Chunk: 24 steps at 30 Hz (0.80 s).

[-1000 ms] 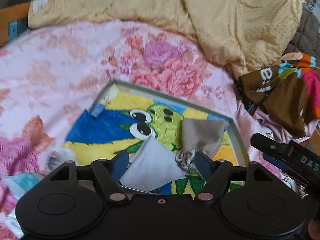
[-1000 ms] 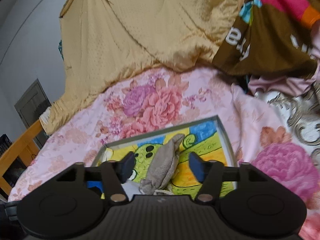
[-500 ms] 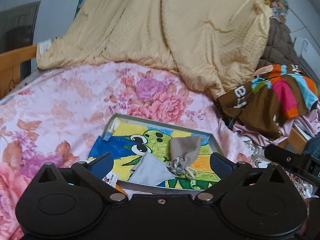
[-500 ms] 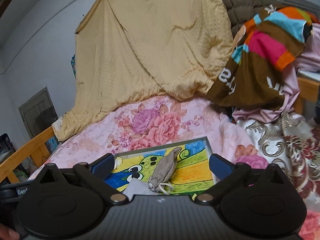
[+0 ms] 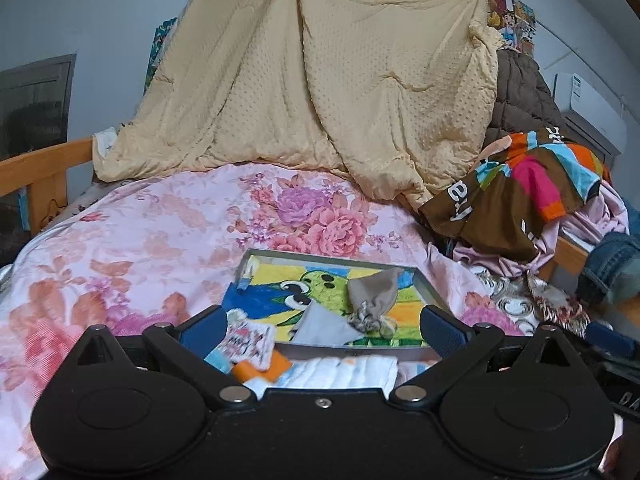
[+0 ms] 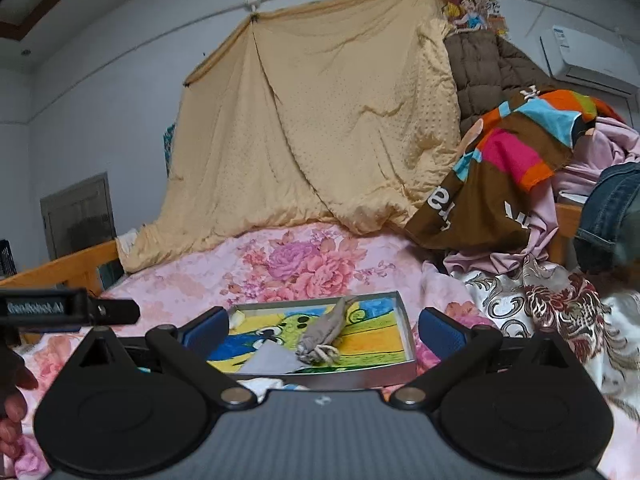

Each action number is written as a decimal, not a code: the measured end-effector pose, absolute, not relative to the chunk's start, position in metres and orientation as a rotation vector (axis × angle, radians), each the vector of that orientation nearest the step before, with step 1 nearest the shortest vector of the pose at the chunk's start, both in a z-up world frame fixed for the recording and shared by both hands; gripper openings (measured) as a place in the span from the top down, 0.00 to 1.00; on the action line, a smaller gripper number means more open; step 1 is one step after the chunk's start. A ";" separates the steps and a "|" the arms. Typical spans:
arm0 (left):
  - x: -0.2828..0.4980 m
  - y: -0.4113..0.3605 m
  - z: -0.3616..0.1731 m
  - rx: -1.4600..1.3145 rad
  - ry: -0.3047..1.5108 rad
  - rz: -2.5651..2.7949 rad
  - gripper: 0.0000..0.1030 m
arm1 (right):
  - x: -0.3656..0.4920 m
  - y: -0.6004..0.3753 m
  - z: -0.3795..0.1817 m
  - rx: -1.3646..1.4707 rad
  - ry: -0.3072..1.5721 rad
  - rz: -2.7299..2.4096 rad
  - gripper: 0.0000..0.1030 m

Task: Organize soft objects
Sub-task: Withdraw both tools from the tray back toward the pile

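Note:
A grey-rimmed tray [image 5: 328, 257] with a cartoon frog picture lies on the floral bed; it also shows in the right wrist view [image 6: 406, 322]. In it lie a taupe drawstring pouch [image 5: 374, 290] [image 6: 326, 326] and a folded light grey cloth [image 5: 326, 326] [image 6: 270, 358]. In front of the tray lie a small patterned white cloth [image 5: 248, 342], an orange item [image 5: 264, 368] and a white ribbed cloth [image 5: 344, 372]. My left gripper [image 5: 322, 330] is open and empty, held back above the near edge. My right gripper [image 6: 322, 330] is open and empty too.
A tan quilt [image 5: 320, 80] hangs at the back. A heap of clothes with a brown multicoloured garment [image 5: 516, 188] sits at the right, with a patterned brocade cloth [image 6: 540, 300] below it. A wooden bed rail [image 5: 40, 168] runs at the left.
Both grippers have opened wide and pulled back and up from the tray. The pouch and grey cloth stay in the tray. More of the room shows.

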<state>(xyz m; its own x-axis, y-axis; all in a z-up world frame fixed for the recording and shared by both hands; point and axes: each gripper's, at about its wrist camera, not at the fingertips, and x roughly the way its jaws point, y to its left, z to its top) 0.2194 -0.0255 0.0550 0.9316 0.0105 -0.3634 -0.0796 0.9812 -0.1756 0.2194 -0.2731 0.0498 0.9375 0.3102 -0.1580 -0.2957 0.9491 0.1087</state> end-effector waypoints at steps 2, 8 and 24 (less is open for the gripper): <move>0.207 -0.023 0.051 -0.182 0.369 0.045 0.01 | 0.204 -0.269 0.050 0.079 0.145 0.302 0.00; 0.176 -0.016 0.041 -0.161 0.376 0.035 0.01 | 0.169 -0.267 0.042 0.097 0.156 0.284 0.00; 0.112 -0.003 0.013 -0.143 0.398 0.039 0.01 | 0.143 -0.255 0.011 0.148 0.419 0.277 0.00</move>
<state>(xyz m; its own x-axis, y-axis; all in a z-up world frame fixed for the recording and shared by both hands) 0.1118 -0.0034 0.0132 0.9212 0.0094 -0.3889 -0.0656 0.9891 -0.1316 0.1425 -0.2545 0.0107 0.8767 0.2944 -0.3804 -0.2339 0.9520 0.1976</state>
